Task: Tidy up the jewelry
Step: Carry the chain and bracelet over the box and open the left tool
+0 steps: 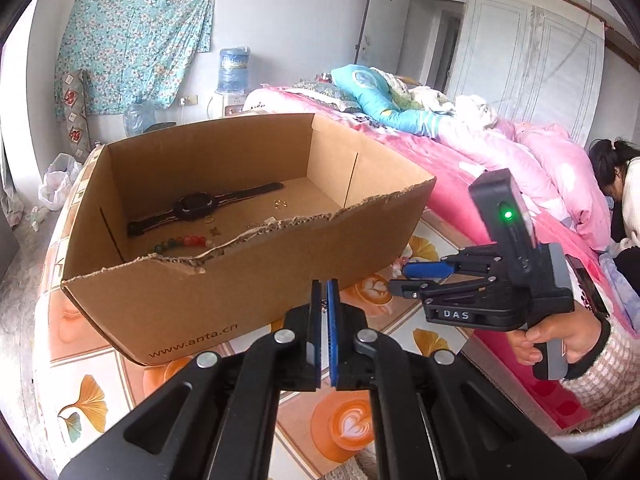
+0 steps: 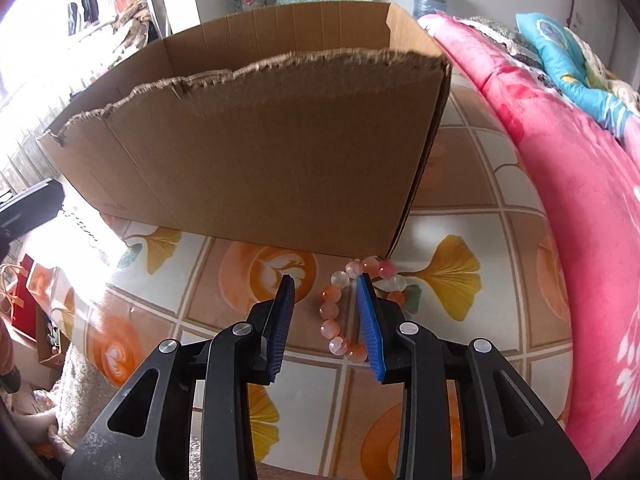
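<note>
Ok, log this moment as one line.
left gripper: shut, empty | right gripper: open, over pink bead bracelet on table | cardboard box: holds watch, bead bracelet

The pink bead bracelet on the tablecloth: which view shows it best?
The right wrist view: the pink bead bracelet lies on the tablecloth between the open right claw's fingers. The left wrist view shows only a sliver past the cardboard box corner.

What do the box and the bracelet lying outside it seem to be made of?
Box: corrugated cardboard, matte brown; its torn top edge shows the fluting. Beaded bracelet: glossy, translucent pink-orange round beads with highlights, likely polished stone, glass or plastic; the look leaves that open.
</note>
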`<state>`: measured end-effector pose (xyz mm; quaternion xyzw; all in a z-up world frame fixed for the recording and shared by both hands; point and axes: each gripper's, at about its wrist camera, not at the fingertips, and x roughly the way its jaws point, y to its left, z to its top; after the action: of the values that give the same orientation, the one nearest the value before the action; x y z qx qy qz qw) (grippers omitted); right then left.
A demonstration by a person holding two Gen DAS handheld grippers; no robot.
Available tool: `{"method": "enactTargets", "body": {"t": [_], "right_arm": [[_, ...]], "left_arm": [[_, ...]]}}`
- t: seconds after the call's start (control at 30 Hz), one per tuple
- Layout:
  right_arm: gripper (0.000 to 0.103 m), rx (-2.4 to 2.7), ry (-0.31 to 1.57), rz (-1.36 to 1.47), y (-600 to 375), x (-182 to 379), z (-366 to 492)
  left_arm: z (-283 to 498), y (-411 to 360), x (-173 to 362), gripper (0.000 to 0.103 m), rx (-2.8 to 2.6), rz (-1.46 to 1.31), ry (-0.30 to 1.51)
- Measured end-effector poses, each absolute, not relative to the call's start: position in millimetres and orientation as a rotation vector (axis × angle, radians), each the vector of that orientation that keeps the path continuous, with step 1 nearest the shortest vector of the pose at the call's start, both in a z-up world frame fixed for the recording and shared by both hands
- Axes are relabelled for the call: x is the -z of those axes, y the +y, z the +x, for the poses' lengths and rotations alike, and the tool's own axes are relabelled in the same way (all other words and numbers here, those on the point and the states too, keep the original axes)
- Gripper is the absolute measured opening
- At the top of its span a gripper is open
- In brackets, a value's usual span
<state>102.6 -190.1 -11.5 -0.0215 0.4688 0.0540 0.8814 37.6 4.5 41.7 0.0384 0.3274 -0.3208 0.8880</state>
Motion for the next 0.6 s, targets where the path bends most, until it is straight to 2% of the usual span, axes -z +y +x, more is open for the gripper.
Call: {"method": "enactTargets", "body": {"t": [0.03, 0.07, 0.1, 0.13, 0.47, 0.6], "right_arm": [[0.03, -0.1, 0.977, -0.054, -189.6, 12.1, 103.6], [0.024, -0.086, 0.976, -0.056, -190.3, 12.8, 105.3], [0.012, -0.078, 0.977, -0.048, -191.9, 13.2, 106.0], [0.008, -0.077, 0.98, -0.032, -194.5, 13.2, 106.8], [0.007, -0.093, 0.859, 0.298, -261.9, -25.5, 83.8], [0.007, -0.087, 0.774, 0.324, -270.4, -54.5, 72.4]], "left_arm": [[36.2, 5.7, -43.7, 0.002, 0.667, 0.076, 0.674], [34.8, 6.6, -46.1, 0.002, 0.669, 0.074, 0.666], [33.2, 7.6, -48.3, 0.002, 0.669, 0.072, 0.658], [31.2, 8.9, -50.6, 0.002, 0.669, 0.07, 0.65], [27.1, 26.0, -100.8, 0.002, 0.693, 0.031, 0.525], [50.1, 31.7, -122.9, 0.002, 0.72, 0.017, 0.529]]}}
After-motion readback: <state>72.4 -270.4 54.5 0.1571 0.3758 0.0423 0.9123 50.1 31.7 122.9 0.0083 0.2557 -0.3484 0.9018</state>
